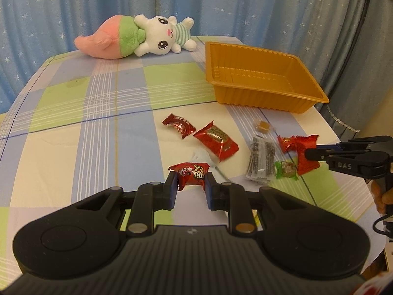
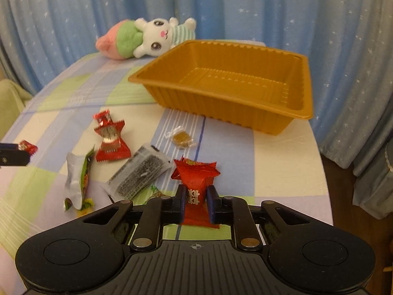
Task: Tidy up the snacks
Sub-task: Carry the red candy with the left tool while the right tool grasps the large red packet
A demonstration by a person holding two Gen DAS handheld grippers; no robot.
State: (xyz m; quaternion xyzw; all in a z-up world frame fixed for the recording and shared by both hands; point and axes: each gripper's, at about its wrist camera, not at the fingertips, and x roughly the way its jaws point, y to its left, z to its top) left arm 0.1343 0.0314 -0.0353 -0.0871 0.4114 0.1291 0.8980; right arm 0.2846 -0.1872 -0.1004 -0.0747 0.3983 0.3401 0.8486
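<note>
My left gripper (image 1: 190, 183) is shut on a small red candy packet (image 1: 191, 175) and holds it just above the checked tablecloth. My right gripper (image 2: 195, 196) is shut on a red snack packet (image 2: 196, 184); it also shows in the left wrist view (image 1: 307, 153), pinching that packet (image 1: 304, 154). The empty golden plastic tray (image 2: 304, 78) stands at the back right, also in the left wrist view (image 1: 267, 93). Loose on the cloth lie two red packets (image 1: 216, 141), a clear black-printed packet (image 2: 140, 172), a small brown candy (image 2: 181, 138) and a green candy (image 1: 286, 169).
A plush rabbit with a pink and green toy (image 1: 147, 36) lies at the table's far edge. A torn silver-green wrapper (image 2: 78, 179) lies at the left. Blue star curtains hang behind. The table edge (image 2: 324, 172) drops off on the right.
</note>
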